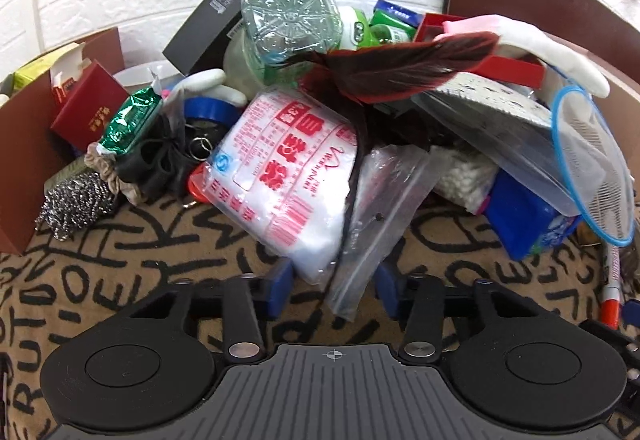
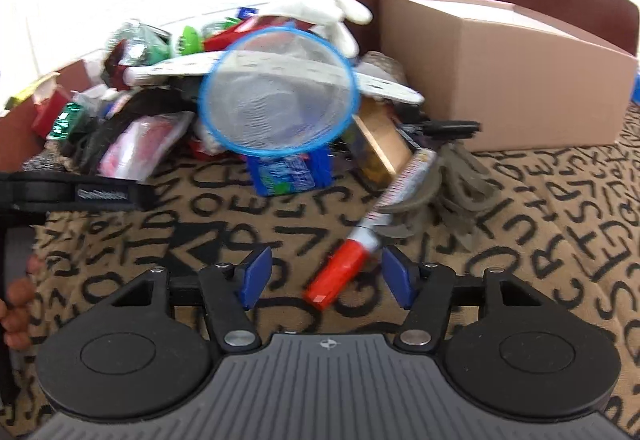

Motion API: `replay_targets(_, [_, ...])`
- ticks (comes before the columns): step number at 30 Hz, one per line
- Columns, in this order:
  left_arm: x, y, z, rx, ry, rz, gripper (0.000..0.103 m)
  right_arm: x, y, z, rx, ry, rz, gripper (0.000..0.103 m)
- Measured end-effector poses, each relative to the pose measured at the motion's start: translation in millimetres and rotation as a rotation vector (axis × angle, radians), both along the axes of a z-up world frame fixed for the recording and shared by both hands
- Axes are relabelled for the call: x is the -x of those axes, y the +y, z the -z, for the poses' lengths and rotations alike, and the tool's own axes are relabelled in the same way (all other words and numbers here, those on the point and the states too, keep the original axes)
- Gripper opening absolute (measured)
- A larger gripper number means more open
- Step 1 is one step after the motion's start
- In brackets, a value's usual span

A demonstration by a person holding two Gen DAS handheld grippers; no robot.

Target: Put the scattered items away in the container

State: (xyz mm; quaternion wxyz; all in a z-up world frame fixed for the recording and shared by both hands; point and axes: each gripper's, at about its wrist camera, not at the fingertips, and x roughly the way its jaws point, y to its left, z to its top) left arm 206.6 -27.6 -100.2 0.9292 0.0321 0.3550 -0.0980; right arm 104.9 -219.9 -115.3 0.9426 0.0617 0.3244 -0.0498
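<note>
Tan letter-print cloth (image 2: 520, 240) carries clutter pile (image 1: 320, 144), cardboard box (image 2: 500, 80), red-capped marker (image 2: 344, 272).

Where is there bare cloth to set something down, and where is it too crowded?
Bare lettered cloth lies in front of the cardboard box, right of the red marker, and between the steel scourer and the left gripper. It is crowded from the printed bag back to the wall.

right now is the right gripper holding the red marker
No, the right gripper is open, and the red marker lies on the cloth between its spread fingers, untouched.
</note>
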Motion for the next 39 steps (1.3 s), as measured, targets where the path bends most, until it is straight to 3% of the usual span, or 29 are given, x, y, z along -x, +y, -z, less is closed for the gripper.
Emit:
replay_targets(3, [0.1,6.9,-1.2,0.023,0.009,-0.011,0.015,-2.1,-7.6,3.4,-0.012,0.006,0.038,0.059])
replay_targets(5, [2.6,12.0,-1.7,0.039,0.017,-0.017,0.008,-4.3,-8.5,5.0,-0.005,0.001,0.031,0.046])
replay_targets(6, [5.0,14.6,-1.8,0.046,0.019,-0.022,0.006,-5.2,-7.5,4.8,-0.006,0.002,0.009,0.037])
replay_targets(8, [13.0,20.2,-1.7,0.05,0.017,-0.03,0.004,-4.5,-3.5,1.7,-0.025,0.007,-0.039,0.032])
replay_targets(10, [22.3,27.7,-0.5,0.052,0.018,-0.044,0.004,-2.1,2.3,-0.8,-0.049,0.009,-0.095,0.018])
replay_targets(20, [92.5,81.2,-5.1,0.056,0.035,-0.111,0.0,23.6,49.1,-8.0,-0.169,0.072,-0.362,0.017])
replay_targets(23, [108.6,98.8,-7.6,0.061,0.044,-0.144,0.0,34.6,61.3,-10.7,-0.159,0.091,-0.423,0.017])
replay_targets(24, [110.4,102.8,-8.7,0.064,0.042,-0.149,0.005,36.8,64.0,-11.0,-0.149,0.095,-0.434,0.018])
replay_targets(25, [110.6,105.6,-10.3,0.072,0.039,-0.152,0.025,38.2,65.6,-12.1,-0.141,0.097,-0.441,0.019])
replay_targets(27, [109.3,108.3,-14.3,0.099,0.021,-0.168,0.045,37.8,65.6,-13.1,-0.147,0.086,-0.429,0.02])
replay_targets(28, [108.0,108.6,-16.2,0.12,0.013,-0.166,0.065,36.3,65.4,-14.1,-0.152,0.083,-0.424,0.021])
replay_targets(29, [106.6,108.5,-17.7,0.143,0.008,-0.162,0.077,34.9,66.2,-16.0,-0.159,0.077,-0.419,0.023])
replay_targets(33, [94.7,105.5,-18.5,0.209,0.01,-0.113,0.081,36.1,66.4,-22.5,-0.175,0.018,-0.418,0.056])
replay_targets(39, [68.1,110.2,-10.3,0.264,0.061,-0.093,0.078,17.3,78.5,-27.4,-0.168,-0.009,-0.469,0.054])
